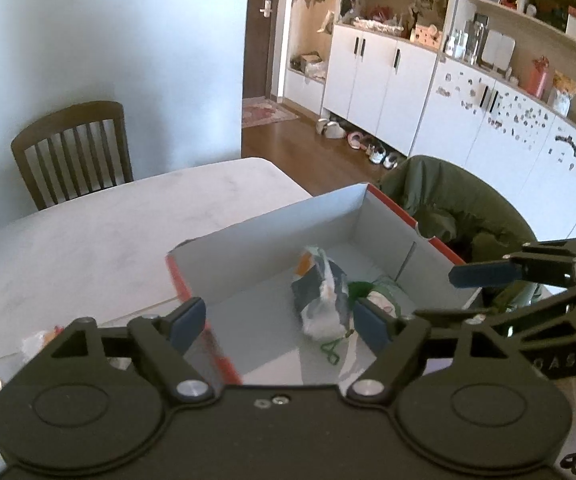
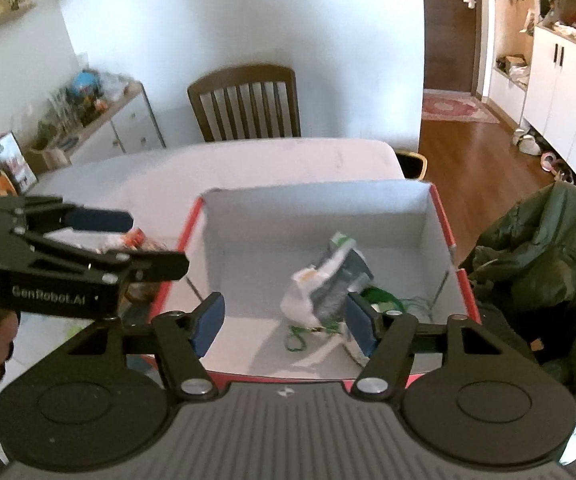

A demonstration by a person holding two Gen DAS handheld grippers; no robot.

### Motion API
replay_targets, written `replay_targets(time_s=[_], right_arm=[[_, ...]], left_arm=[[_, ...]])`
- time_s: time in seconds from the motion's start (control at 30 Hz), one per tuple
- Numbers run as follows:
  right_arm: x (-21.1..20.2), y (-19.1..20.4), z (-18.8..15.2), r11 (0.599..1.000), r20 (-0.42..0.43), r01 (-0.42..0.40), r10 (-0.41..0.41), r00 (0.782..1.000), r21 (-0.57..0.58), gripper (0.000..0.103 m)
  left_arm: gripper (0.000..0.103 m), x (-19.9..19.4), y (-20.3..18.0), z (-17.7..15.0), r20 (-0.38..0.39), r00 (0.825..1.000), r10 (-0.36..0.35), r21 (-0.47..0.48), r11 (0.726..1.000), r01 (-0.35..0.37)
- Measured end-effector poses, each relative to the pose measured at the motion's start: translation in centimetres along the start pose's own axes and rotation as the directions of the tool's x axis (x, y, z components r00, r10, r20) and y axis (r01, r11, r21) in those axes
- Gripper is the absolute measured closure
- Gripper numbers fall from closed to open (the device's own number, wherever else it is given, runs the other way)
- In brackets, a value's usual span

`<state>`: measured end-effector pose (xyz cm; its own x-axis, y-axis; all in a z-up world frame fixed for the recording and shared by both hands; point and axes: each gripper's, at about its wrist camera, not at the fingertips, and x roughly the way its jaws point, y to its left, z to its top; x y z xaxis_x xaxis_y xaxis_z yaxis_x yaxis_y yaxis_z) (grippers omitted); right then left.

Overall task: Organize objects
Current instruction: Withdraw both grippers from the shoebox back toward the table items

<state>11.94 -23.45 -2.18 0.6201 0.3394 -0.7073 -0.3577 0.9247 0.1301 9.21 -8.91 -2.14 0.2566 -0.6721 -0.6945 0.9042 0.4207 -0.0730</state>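
We hold two tools over an open cardboard box [image 2: 315, 216] with red outer walls and a white inside, which rests on a pale desk [image 1: 88, 240]. The right tool [image 2: 286, 322] has its blue-padded fingers spread wide with nothing between them, hovering above the box's near edge. The left tool [image 1: 278, 322] is also spread wide and empty, poised over the box's left wall. Inside the box, toward its right side, lies a crumpled white, grey and green packet [image 2: 327, 280], with a tangle of green cord [image 2: 379, 296] just beside it. Left of the box, partly hidden behind the left tool in the right view, small wrapped items [image 2: 136, 240] sit on the desk. A dark green jacket [image 2: 539, 256] hangs over a chair just right of the box, and a wooden chair [image 2: 244, 100] stands at the desk's far edge.
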Motion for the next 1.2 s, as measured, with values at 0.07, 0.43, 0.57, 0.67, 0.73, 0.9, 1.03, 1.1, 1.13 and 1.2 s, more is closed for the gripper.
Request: replay_targets(time_s=[0.07,0.43,0.57,0.67,0.73,0.9,1.03,1.1,1.13,1.2], right_arm=[[-0.6,1.1,-0.1,1.0,0.016,-0.005,0.005,1.0,0.013,0.034],[-1.8,6.1,-1.4,0.997,0.06,-0.028,0.025,0.998,0.065,0.027],[-1.8,8.0,-1.8,0.997,0.068,-0.042,0.037,0.997,0.068,0.022],[-1.7,9.4,-2.0,0.997,0.072,-0.043,0.038,0.997,0.064,0.02],[-1.6,10.4,-2.1,0.997,0.076,-0.042,0.038,0.996,0.058,0.019],[-1.1,13.2,-2.4,0.998,0.076,-0.062,0.06,0.995,0.026,0.019],[0.0,15.3,-2.7,0.997,0.058,-0.081,0.081,0.995,-0.001,0.019],[0.5,16.1,-3.0,0.997,0.047,-0.079,0.079,0.996,-0.007,0.019],[0.9,16.5,-3.2,0.997,0.037,-0.082,0.082,0.996,-0.007,0.019],[1.6,17.2,-3.4,0.996,0.018,-0.088,0.088,0.996,-0.006,0.019]], left_arm=[[0.019,-1.1,0.8,-0.6,0.017,1.0,0.003,0.001,1.0,-0.003],[0.008,-6.2,7.0,-4.0,0.057,0.997,0.049,-0.063,0.997,-0.045],[0.001,-7.5,9.0,-4.9,0.068,0.994,0.081,-0.067,0.995,-0.077],[0.001,-8.1,10.6,-5.6,0.071,0.993,0.095,-0.085,0.992,-0.089],[0.001,-8.4,11.6,-6.0,0.072,0.992,0.105,-0.104,0.99,-0.097],[0.001,-9.0,14.1,-7.4,0.075,0.989,0.125,-0.125,0.986,-0.115],[0.001,-9.2,15.7,-8.4,0.065,0.989,0.132,-0.142,0.982,-0.122],[0.001,-9.1,16.6,-9.0,0.056,0.989,0.135,-0.156,0.98,-0.125],[0.001,-9.0,17.1,-9.3,0.052,0.989,0.138,-0.167,0.978,-0.128],[0.001,-8.9,18.0,-9.9,0.039,0.989,0.143,-0.186,0.973,-0.133]])
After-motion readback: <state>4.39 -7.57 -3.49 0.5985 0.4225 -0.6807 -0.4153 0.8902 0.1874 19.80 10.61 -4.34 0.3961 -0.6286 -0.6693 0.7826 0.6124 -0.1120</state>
